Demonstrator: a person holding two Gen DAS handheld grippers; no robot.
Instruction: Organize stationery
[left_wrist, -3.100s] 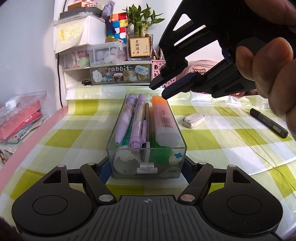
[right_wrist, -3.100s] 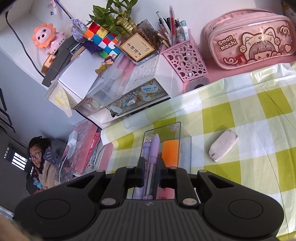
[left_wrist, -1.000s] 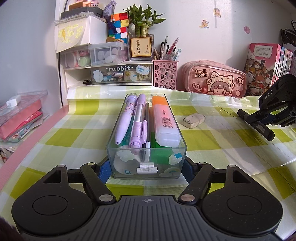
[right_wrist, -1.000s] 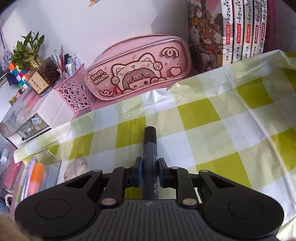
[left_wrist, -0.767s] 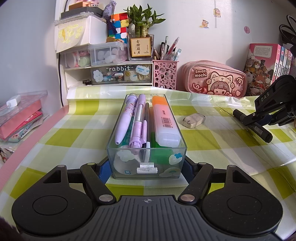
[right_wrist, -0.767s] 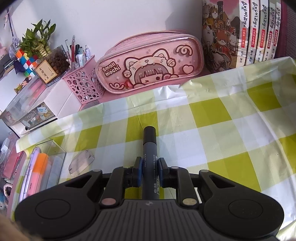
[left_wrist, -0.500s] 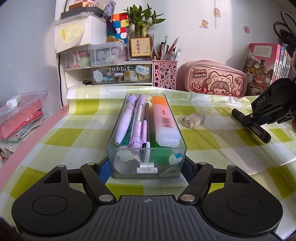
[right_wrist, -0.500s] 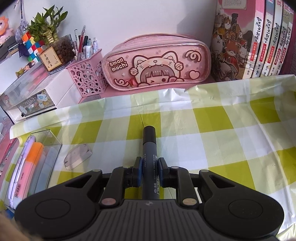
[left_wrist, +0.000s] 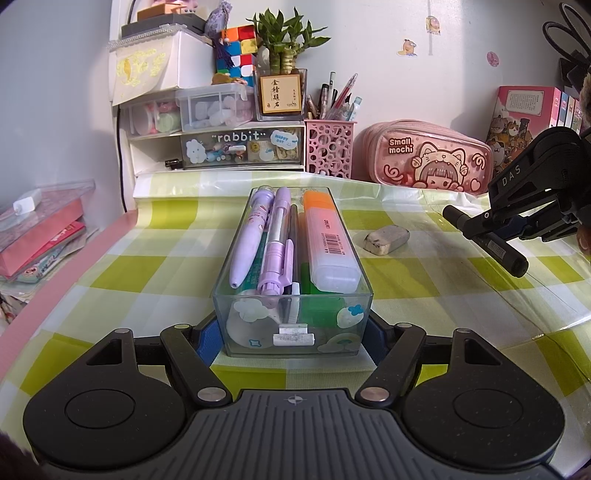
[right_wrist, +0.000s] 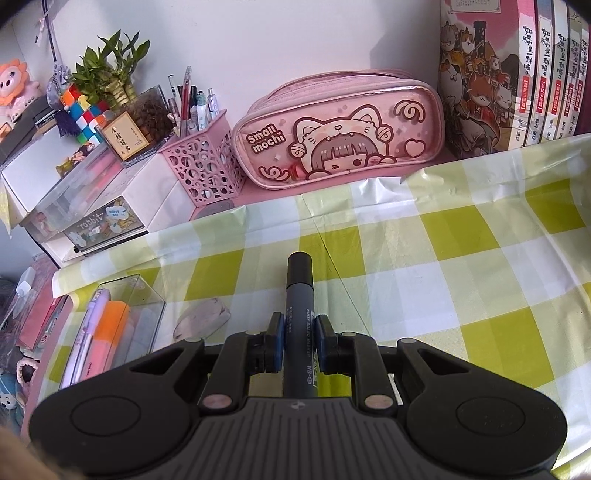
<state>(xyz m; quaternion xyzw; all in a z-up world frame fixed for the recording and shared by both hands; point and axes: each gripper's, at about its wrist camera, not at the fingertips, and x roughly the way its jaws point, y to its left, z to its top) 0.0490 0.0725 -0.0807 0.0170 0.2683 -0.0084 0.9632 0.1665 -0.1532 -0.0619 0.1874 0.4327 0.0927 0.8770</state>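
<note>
Marker gripped in the right hand-held gripper, clear box held by the left.

The dark marker (right_wrist: 300, 325) sits clamped between the closed pads of the right hand-held gripper (right_wrist: 300, 341), above the checked desk (right_wrist: 461, 266); its long axis runs along the fingers, one end sticking out ahead toward the pink pencil case (right_wrist: 340, 133). From the left wrist view it slants down toward the desk. To its left lies a grey eraser (left_wrist: 386, 239), then the clear box (left_wrist: 293, 325) of pens and highlighters, its near end squeezed between the left hand-held gripper (left_wrist: 293, 338) pads.
</note>
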